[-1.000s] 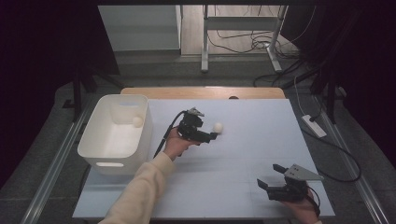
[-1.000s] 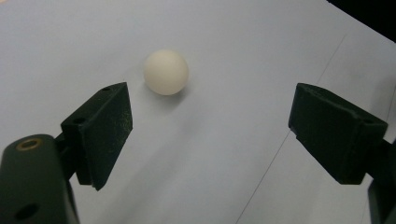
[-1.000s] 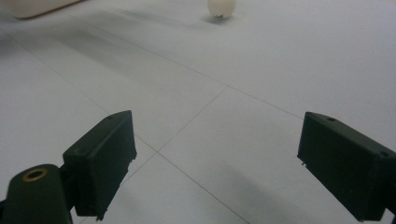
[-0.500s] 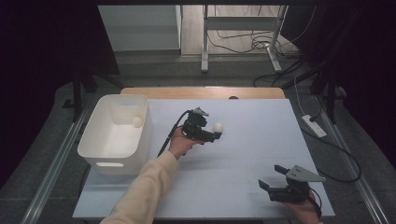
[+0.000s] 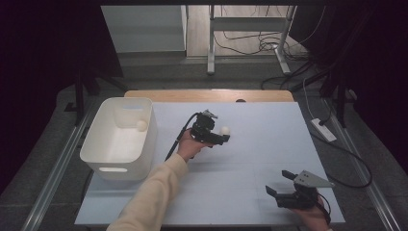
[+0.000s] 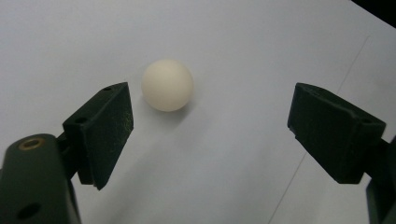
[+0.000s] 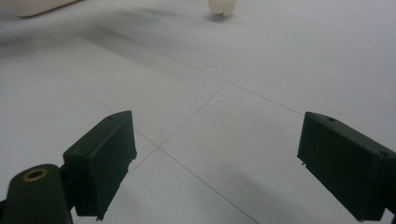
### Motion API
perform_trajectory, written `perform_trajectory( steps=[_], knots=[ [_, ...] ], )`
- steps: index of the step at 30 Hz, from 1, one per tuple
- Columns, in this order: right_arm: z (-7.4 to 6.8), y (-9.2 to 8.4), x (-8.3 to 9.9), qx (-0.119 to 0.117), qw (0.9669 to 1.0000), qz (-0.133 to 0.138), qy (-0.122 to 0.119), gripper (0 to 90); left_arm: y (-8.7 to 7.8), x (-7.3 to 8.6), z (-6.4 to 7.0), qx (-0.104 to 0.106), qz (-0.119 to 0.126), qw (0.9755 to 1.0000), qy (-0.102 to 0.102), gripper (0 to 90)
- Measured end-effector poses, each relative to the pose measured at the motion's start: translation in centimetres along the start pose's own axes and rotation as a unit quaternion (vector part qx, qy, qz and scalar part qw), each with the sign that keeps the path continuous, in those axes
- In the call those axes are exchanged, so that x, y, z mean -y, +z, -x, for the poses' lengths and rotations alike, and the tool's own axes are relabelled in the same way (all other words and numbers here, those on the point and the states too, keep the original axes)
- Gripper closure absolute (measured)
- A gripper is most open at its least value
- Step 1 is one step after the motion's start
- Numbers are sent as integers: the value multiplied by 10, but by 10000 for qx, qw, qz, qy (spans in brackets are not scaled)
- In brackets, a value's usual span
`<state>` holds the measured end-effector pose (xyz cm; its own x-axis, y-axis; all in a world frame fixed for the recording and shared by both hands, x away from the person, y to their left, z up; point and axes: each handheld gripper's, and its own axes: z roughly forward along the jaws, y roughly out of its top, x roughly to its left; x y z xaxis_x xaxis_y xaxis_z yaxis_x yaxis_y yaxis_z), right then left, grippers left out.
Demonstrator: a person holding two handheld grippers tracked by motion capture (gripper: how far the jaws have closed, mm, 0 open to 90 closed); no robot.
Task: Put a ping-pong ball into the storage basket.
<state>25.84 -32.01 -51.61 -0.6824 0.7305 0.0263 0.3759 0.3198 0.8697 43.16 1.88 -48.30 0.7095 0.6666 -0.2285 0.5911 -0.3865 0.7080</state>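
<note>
The left gripper (image 5: 222, 138) is held out over the middle of the table on an outstretched forearm in a pale sleeve (image 5: 153, 192), its 2 jaws spread wide with nothing pressed between the pads. The right gripper (image 5: 278, 184) sits low at the near right, held in the right hand (image 5: 312, 217), its 2 jaws also standing wide apart and pointing left.

Wide-apart black jaws over the table (image 7: 224, 140), white ball (image 7: 222, 5) far ahead
</note>
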Motion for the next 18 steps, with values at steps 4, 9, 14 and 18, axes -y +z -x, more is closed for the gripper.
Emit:
perform_trajectory(
  steps=[4,9,14,18],
  knots=[
    [0,-1,1,21,10000,0,8,115,6,-1,-2,-15,-42,10000,-39,152],
    [1,-1,0,6,10000,11,18,115,12,-2,-5,-40,-69,9999,-95,153],
    [-2,-1,-1,-12,10000,6,-38,115,17,-3,-5,-49,-121,9999,-82,153],
    [-2,-1,-1,-29,10000,18,-45,115,22,-4,-3,-109,-177,9998,-7,153]
  ],
)
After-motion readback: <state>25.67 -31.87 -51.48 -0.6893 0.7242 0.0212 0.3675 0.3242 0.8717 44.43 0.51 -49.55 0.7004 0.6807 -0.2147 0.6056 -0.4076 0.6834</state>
